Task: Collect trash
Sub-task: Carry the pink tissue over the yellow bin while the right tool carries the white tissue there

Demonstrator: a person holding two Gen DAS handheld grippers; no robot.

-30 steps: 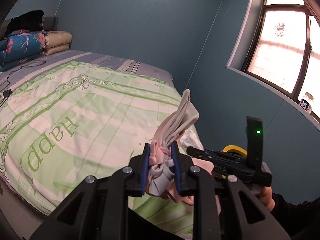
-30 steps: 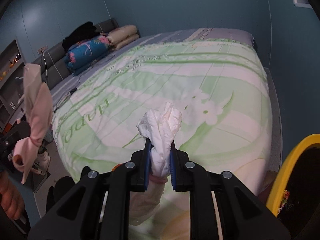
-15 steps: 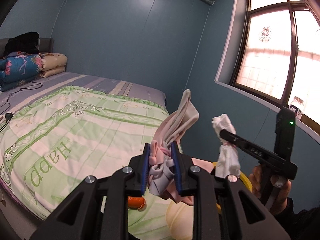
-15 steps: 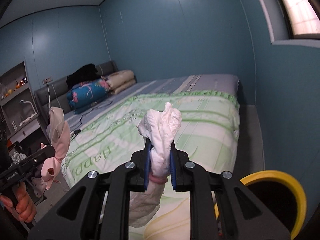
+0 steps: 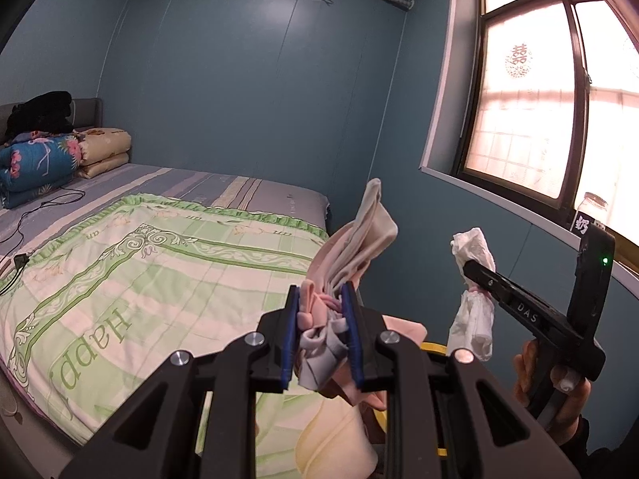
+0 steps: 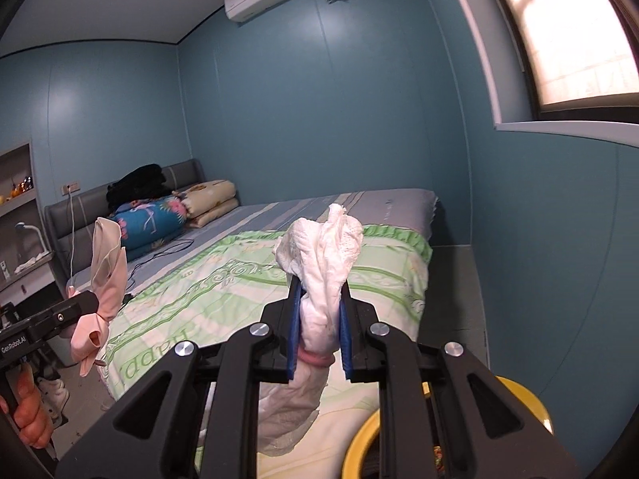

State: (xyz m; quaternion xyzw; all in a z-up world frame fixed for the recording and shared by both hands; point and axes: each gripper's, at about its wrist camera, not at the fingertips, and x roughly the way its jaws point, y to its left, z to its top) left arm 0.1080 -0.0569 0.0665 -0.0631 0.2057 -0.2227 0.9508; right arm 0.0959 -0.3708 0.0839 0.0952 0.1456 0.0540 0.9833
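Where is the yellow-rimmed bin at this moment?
In the right wrist view the yellow-rimmed bin sits at bottom right, below the right gripper, beside the bed.

Round yellow-rimmed bin [image 6: 459, 419] at lower right of right wrist view: mostly behind the black gripper arms, contents too dark to read. In left wrist view only a thin yellow arc [image 5: 433, 346] shows btwn arms. Bunched pink-and-grey cloth [image 5: 351, 255]: lower part hidden behind blue pads. Small bottle on window sill [image 5: 591, 209], right edge: label illegible. Shelf items [image 6: 20, 187] at far left: too small to ID.
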